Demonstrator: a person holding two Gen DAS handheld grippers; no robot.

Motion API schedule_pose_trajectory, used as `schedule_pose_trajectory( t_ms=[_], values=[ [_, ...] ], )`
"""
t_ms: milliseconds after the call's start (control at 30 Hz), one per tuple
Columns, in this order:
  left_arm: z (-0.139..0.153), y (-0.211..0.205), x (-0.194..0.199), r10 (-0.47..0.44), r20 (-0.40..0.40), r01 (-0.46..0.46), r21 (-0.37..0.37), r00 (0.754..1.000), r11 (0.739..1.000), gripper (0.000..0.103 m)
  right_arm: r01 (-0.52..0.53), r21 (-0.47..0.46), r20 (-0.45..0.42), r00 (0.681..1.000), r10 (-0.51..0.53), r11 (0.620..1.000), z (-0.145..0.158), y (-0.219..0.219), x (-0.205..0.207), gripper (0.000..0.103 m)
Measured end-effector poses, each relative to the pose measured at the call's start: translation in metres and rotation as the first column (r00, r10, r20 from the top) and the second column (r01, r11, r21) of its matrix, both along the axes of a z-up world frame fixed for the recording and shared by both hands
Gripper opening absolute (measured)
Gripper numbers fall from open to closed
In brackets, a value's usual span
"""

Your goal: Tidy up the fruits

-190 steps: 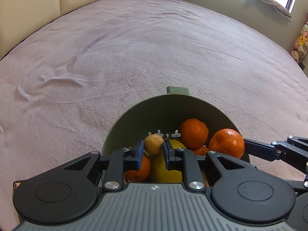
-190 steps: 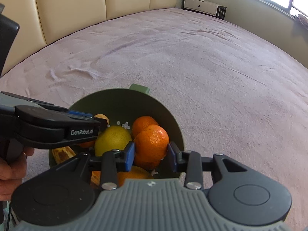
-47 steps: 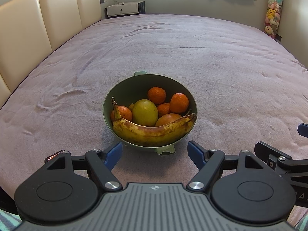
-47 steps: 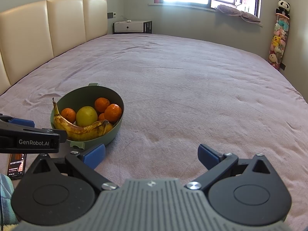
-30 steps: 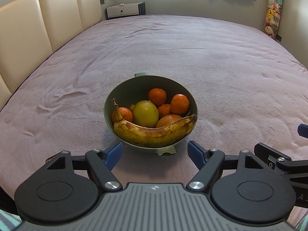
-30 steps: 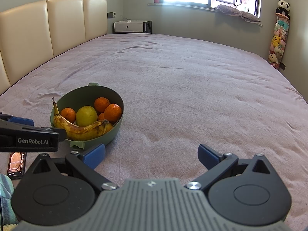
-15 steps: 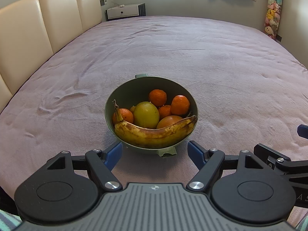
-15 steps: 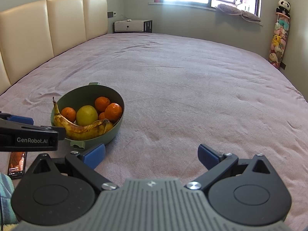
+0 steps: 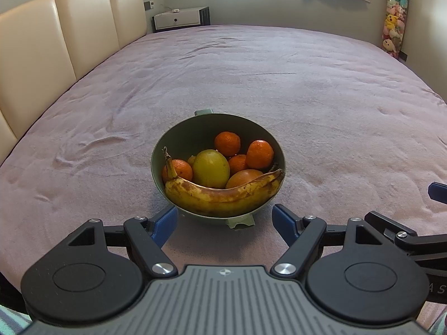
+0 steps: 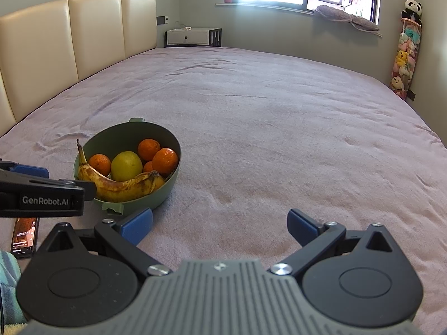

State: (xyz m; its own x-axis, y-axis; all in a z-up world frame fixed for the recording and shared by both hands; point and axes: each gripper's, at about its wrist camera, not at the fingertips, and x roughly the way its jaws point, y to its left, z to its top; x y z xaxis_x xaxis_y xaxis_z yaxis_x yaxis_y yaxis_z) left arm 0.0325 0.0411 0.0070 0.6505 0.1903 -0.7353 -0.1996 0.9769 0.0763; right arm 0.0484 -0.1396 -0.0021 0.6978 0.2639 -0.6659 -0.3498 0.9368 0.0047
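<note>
A green bowl [image 9: 212, 122] sits on the purple bed cover; it also shows in the right wrist view [image 10: 131, 131]. It holds a spotted banana [image 9: 223, 192] along its near rim, a yellow-green lemon [image 9: 211, 169] and several oranges [image 9: 259, 153]. My left gripper [image 9: 225, 222] is open and empty, just short of the bowl's near side. My right gripper [image 10: 220, 223] is open and empty over bare cover to the right of the bowl. The banana [image 10: 123, 185] and lemon [image 10: 126, 166] show there too.
A cream padded headboard [image 9: 56, 42] runs along the left. A phone [image 10: 24, 234] lies at the near left edge. A white nightstand [image 10: 190, 36] and a hanging stack of soft toys [image 10: 405, 58] stand beyond the bed.
Both grippers held fruit inside the bowl 6.3 s ago; now they are open and drawn back. Over the last second the left view crept slightly; the right stayed still.
</note>
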Motion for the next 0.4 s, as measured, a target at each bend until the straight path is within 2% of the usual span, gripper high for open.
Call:
schedule_pose_trajectory(
  t_ms=[400],
  values=[
    [0.0005, -0.0009, -0.0026, -0.015, 0.016, 0.015, 0.0, 1.0, 1.0, 0.09, 0.0, 0.0, -0.006, 1.0, 0.0, 1.0, -0.0027, -0.0002, 0.0004, 0.099]
  ],
)
